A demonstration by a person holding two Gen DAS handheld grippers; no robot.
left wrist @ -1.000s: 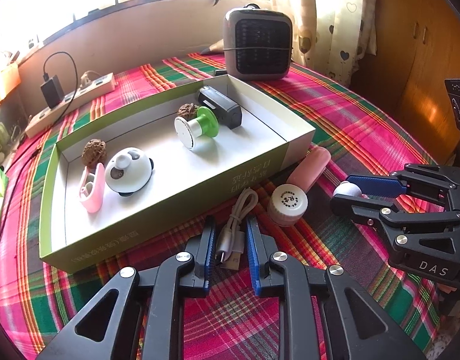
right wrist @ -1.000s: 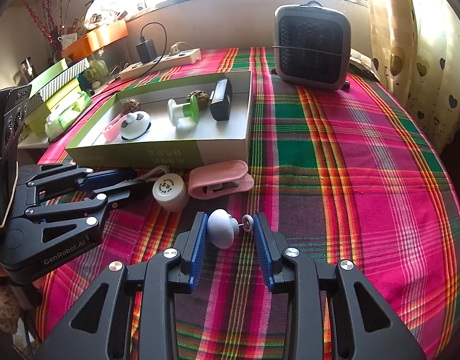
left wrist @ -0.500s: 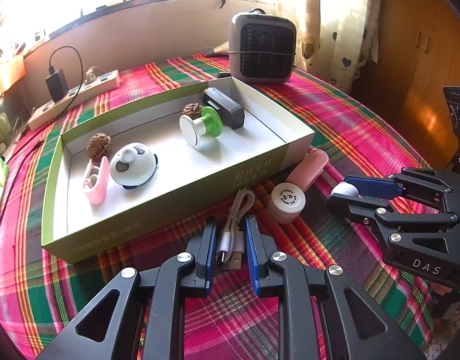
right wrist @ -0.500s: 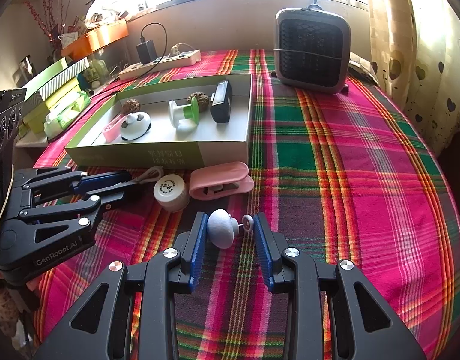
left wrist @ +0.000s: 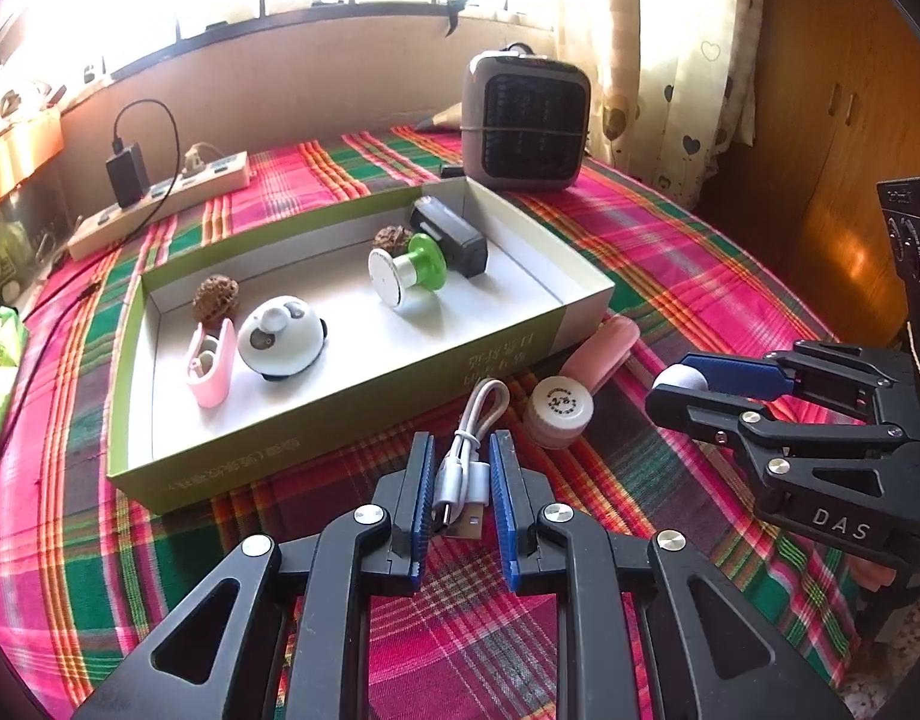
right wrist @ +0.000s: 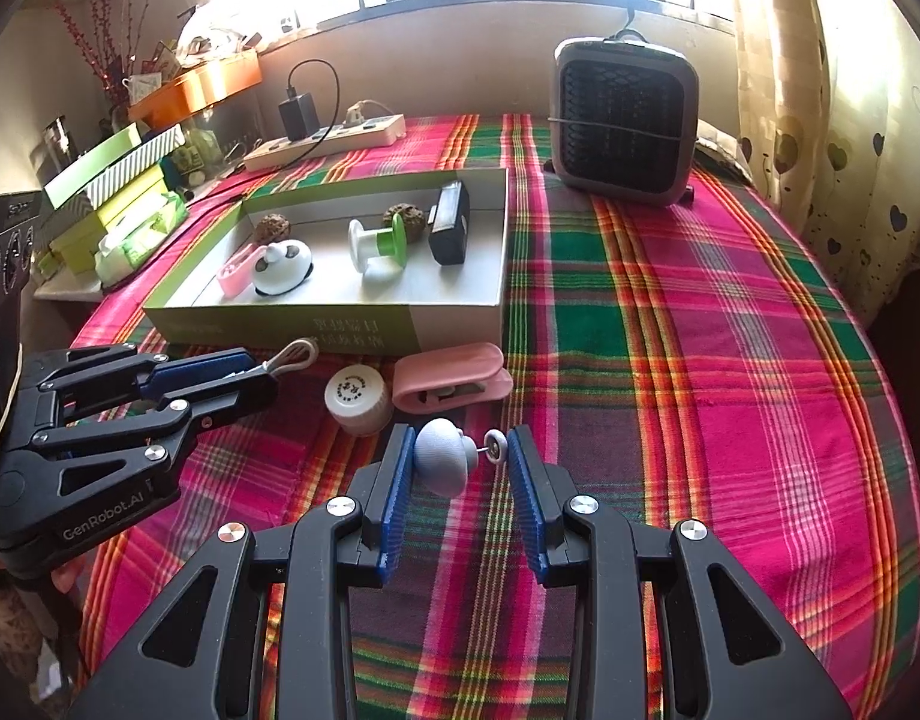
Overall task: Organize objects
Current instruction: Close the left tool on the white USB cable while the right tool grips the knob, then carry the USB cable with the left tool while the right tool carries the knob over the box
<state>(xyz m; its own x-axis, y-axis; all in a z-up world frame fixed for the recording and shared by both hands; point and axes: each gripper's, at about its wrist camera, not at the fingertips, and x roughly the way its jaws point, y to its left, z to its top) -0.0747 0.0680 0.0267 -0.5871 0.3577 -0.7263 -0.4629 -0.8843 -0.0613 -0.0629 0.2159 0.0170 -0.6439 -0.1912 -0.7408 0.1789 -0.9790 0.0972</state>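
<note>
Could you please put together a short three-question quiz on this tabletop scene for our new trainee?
1. What is between the left gripper's pads?
2. True or false: the white round bottle lies inside the green box.
3. Which lies closest to the pink clip: (a) the heater, (b) the power strip, (c) the white round bottle?

Key:
1. A coiled white USB cable.
2. False; it stands on the cloth in front of the box.
3. c

"DAS" is showing on the right gripper (left wrist: pixel 679 393); "GenRobot.AI" is showing on the left gripper (right wrist: pixel 262 375), lower left.
</note>
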